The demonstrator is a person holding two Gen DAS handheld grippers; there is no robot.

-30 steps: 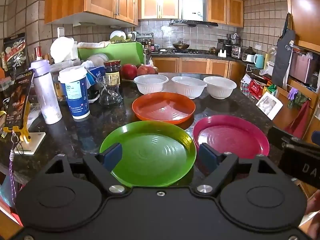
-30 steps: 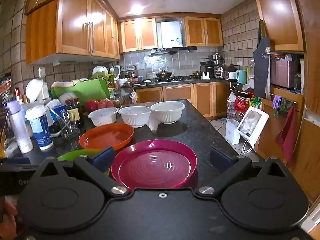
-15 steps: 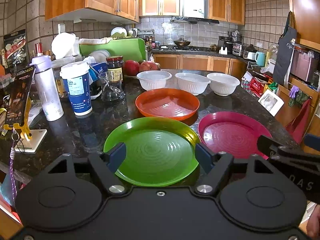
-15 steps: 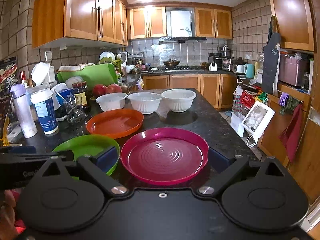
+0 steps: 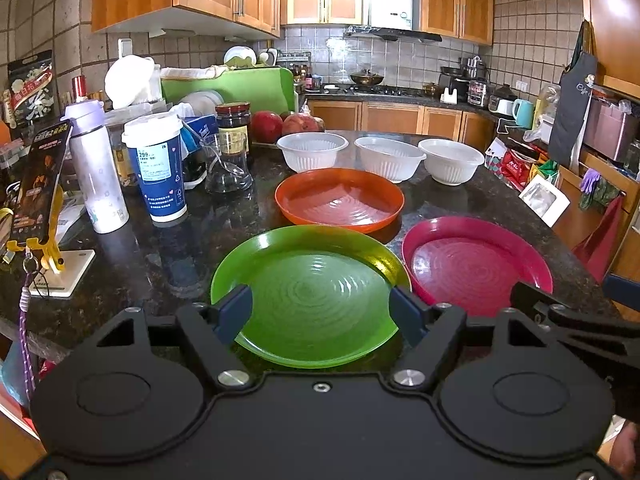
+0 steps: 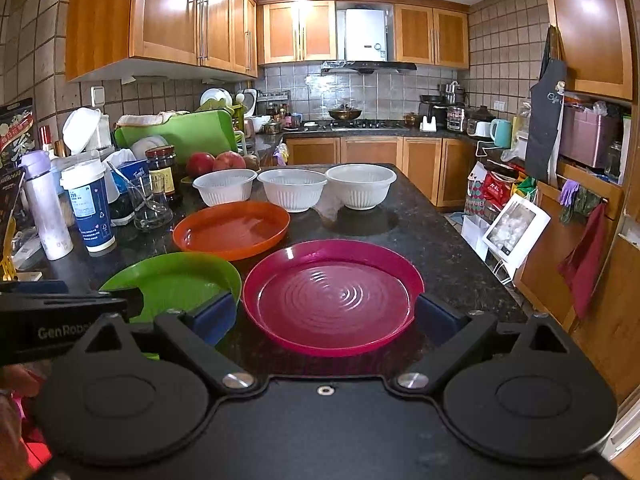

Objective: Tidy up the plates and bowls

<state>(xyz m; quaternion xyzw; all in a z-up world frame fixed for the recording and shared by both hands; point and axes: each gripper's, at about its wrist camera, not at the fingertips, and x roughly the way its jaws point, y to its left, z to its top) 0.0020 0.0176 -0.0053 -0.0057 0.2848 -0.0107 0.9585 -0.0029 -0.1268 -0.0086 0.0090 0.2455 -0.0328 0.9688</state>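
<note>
Both grippers hover, fingers apart: left gripper over the green plate, right gripper over the magenta plate. These plates look light, stiff and slick, so pinch the raised near rim.

Green plate, magenta plate: glossy plastic. Countertop: polished speckled stone. Cabinets: varnished wood.

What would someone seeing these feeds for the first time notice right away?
Three bright plates on the dark counter: the green plate nearest the open left gripper, the magenta plate in front of the open right gripper, and the orange plate behind them. Beyond those, three white bowls stand in a row, with cluttered bottles and cups to the left.
</note>
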